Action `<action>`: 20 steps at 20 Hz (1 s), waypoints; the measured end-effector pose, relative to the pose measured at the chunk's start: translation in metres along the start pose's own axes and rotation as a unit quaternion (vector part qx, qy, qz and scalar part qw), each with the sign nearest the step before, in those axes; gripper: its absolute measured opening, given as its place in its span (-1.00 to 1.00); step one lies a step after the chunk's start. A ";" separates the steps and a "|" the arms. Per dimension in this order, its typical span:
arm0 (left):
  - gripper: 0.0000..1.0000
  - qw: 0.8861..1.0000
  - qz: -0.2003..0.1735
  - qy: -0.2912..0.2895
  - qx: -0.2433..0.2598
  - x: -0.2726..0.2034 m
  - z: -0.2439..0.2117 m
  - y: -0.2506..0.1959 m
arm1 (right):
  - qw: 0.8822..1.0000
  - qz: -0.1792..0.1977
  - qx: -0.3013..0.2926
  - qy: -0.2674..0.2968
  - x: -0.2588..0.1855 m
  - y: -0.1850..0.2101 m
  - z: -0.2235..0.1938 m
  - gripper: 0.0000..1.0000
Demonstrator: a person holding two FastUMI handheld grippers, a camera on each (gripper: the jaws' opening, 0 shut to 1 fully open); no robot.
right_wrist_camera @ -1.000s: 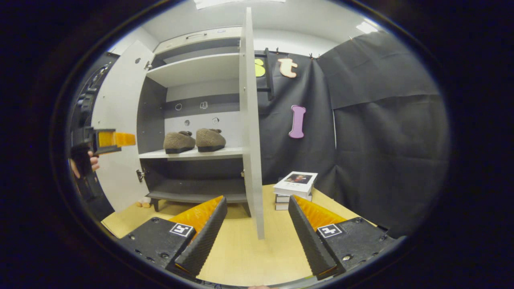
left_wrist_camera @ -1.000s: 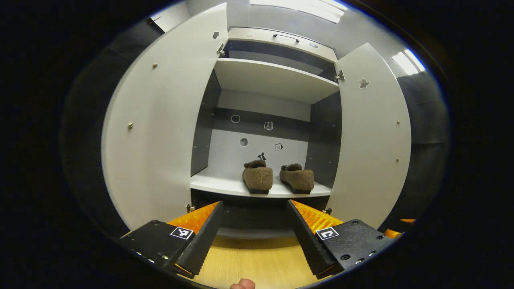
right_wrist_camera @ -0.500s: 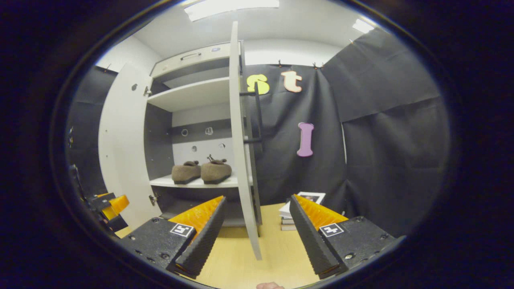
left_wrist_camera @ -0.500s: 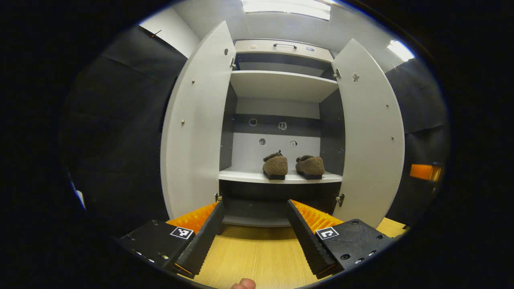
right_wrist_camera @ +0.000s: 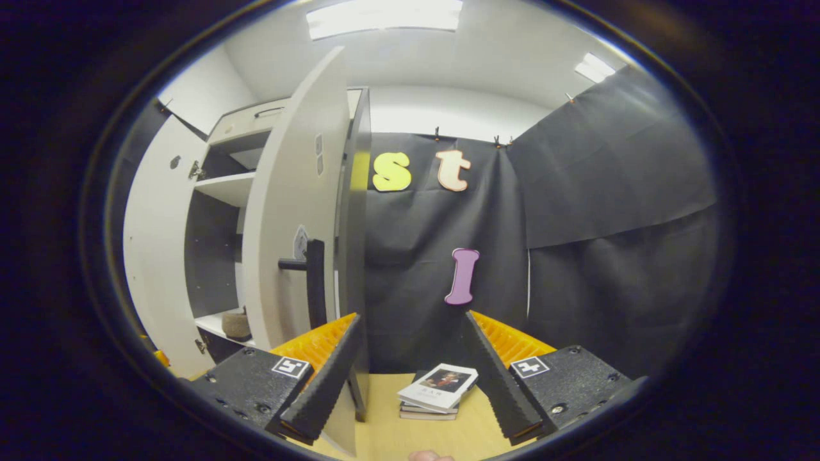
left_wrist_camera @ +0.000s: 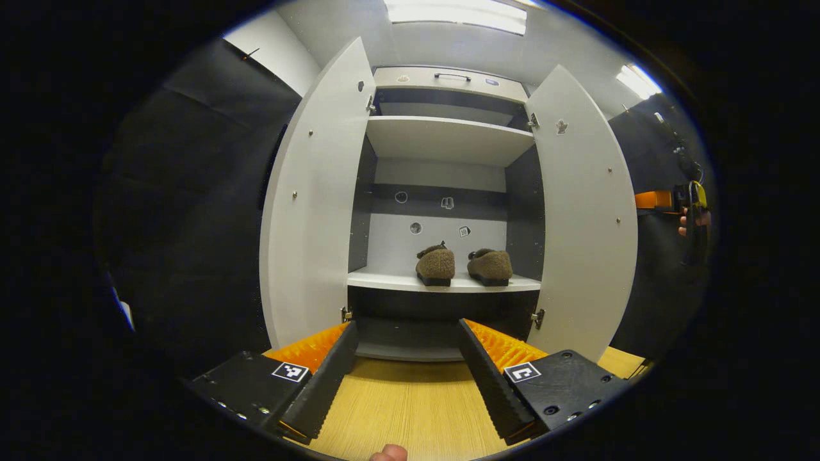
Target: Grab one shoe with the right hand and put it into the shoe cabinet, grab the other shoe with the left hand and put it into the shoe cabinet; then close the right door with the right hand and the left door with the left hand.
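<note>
Two brown fuzzy shoes (left_wrist_camera: pixel 435 265) (left_wrist_camera: pixel 490 266) stand side by side on the middle shelf (left_wrist_camera: pixel 384 280) of the white shoe cabinet. Its left door (left_wrist_camera: pixel 314 205) and right door (left_wrist_camera: pixel 586 218) both stand wide. My left gripper (left_wrist_camera: pixel 405 374) is open and empty, well in front of the cabinet over the wooden floor. My right gripper (right_wrist_camera: pixel 411 378) is open and empty, off to the outer side of the right door (right_wrist_camera: pixel 288 218), near its dark handle (right_wrist_camera: pixel 312 278). Past that door's edge a bit of one shoe (right_wrist_camera: pixel 236 323) shows. The right gripper (left_wrist_camera: pixel 666 200) also appears far right in the left gripper view.
A small stack of books (right_wrist_camera: pixel 437 392) lies on the wooden floor (right_wrist_camera: pixel 397 435) by the black cloth wall, just right of the cabinet. The cabinet has an upper shelf (left_wrist_camera: pixel 442 137) and a dark lower shelf (left_wrist_camera: pixel 403 336).
My right gripper has swung right, around to the outer face of the right door, so its handle now shows. My left gripper backed away from the cabinet, then held nearly still.
</note>
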State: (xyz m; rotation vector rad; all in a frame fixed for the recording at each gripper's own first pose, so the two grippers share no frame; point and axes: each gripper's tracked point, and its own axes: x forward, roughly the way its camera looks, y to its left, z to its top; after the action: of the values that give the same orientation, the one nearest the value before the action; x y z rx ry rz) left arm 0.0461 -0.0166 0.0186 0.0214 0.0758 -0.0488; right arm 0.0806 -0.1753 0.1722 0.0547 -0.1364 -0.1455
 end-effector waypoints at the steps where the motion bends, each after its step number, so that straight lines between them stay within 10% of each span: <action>1: 0.89 1.000 0.000 0.002 0.001 0.000 -0.001 0.000 | 1.000 0.003 0.000 0.005 0.006 -0.001 -0.005 0.98; 20: 0.89 1.000 -0.009 0.015 0.009 -0.005 -0.005 0.006 | 0.988 0.153 -0.009 -0.004 0.022 0.151 -0.014 0.89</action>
State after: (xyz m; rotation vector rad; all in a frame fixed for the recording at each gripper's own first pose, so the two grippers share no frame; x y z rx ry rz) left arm 0.0412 -0.0102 0.0141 0.0401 0.1048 -0.0669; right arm 0.1252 -0.0288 0.1714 0.0155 -0.1495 0.1604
